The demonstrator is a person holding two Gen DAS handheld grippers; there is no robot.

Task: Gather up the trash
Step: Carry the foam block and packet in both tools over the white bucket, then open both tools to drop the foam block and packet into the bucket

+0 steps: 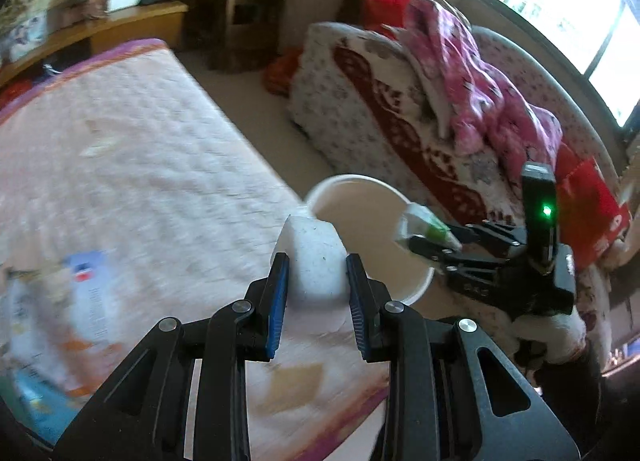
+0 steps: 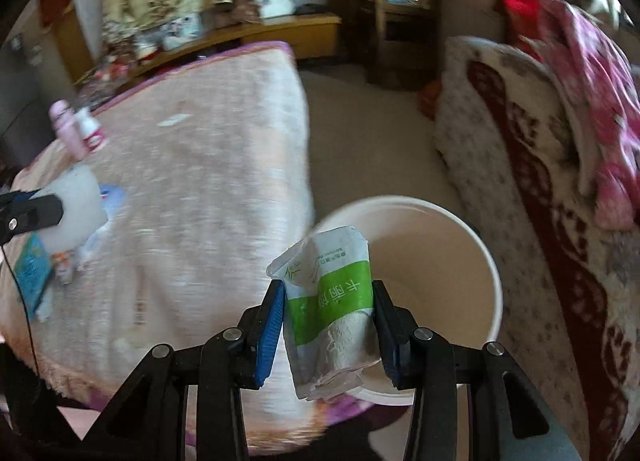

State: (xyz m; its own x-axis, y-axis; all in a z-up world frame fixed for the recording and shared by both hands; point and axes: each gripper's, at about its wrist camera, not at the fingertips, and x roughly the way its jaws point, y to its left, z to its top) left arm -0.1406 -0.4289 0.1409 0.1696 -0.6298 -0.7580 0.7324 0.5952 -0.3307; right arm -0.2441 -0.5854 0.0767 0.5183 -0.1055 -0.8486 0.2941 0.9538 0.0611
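Now | left claw (image 1: pixel 318 277) clamps one white foam-like chunk (image 1: pixel 316 261) over bed (image 1: pixel 140 149) edge | right claw (image 2: pixel 328 317) grips one crinkled green-white plastic wrapper (image 2: pixel 332 301) above one round white bucket (image 2: pixel 492 261) beside bed's corner | two bottles (image 2: pixel 76 129) on plush quilted bed.

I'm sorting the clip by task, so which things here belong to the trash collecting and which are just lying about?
Job:
white bucket
green-and-white packet in right gripper
white foam-like lump in left gripper

Lying about:
pink bottle
small white bottle
pink blanket
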